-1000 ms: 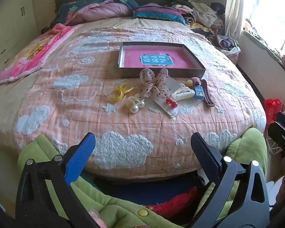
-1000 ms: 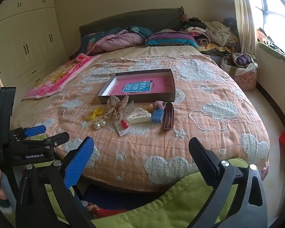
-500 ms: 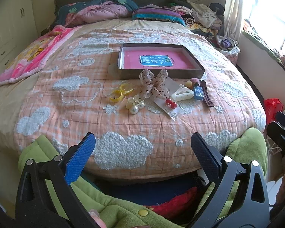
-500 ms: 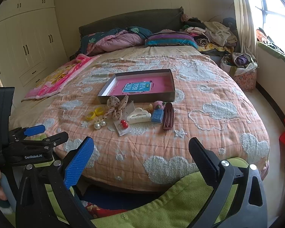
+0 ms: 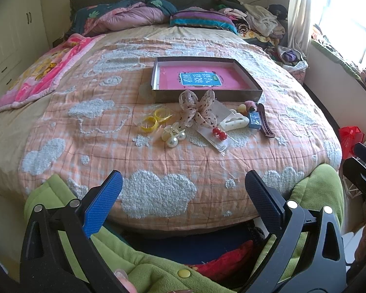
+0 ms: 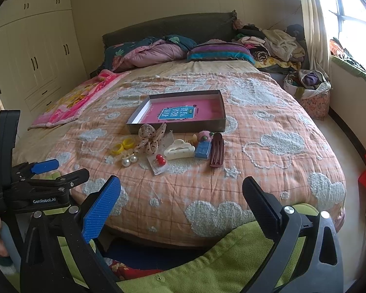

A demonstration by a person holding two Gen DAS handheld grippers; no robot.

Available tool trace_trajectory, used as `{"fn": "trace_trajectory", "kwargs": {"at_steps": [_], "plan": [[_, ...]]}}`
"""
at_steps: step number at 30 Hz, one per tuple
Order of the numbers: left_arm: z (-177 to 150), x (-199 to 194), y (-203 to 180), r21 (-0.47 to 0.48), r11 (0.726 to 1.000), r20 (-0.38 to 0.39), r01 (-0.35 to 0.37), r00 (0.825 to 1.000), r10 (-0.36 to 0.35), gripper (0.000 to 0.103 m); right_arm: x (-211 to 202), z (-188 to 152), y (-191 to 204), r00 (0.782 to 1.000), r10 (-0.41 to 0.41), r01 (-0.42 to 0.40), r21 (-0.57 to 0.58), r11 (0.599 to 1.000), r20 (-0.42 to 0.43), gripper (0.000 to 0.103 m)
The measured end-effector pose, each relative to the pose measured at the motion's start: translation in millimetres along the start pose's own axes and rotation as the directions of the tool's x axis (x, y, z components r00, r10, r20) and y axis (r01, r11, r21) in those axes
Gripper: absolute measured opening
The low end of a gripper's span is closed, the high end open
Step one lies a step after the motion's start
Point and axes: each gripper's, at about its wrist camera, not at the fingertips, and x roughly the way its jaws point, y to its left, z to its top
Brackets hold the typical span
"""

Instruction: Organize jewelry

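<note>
In the left wrist view, the left gripper (image 5: 183,190) hung with its jaws wide apart and empty over the near edge of the bed (image 5: 61,122). The shallow box (image 5: 205,95) sat near the bed's middle. Just in front of its near wall lay the jewelry: spotted bow (image 5: 197,112), yellow rings (image 5: 156,119), pearl clip (image 5: 173,138), red bead earrings (image 5: 219,133).

In the right wrist view, the right gripper (image 6: 181,195) was likewise spread apart and empty at the near edge; white claw clip (image 6: 179,149) and maroon clip (image 6: 217,153) lay before the box (image 6: 183,127).

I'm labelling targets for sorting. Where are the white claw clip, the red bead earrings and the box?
Claw clip (image 6: 179,149), right wrist view, middle of its body.
Red earrings (image 6: 160,159), right wrist view, on the beads.
Box (image 5: 208,95), left wrist view, near wall.
</note>
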Motion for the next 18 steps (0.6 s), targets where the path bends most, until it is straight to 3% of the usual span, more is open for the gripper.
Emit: {"fn": "trace_trajectory", "kwargs": {"at_steps": [18], "plan": [[2.2,-1.0,0.9,0.002,1.0,0.004,-0.005,1.0,0.005,0.094,-0.7,-0.9,-0.3,1.0,0.009,-0.009,0.005,1.0,-0.004,0.099]]}}
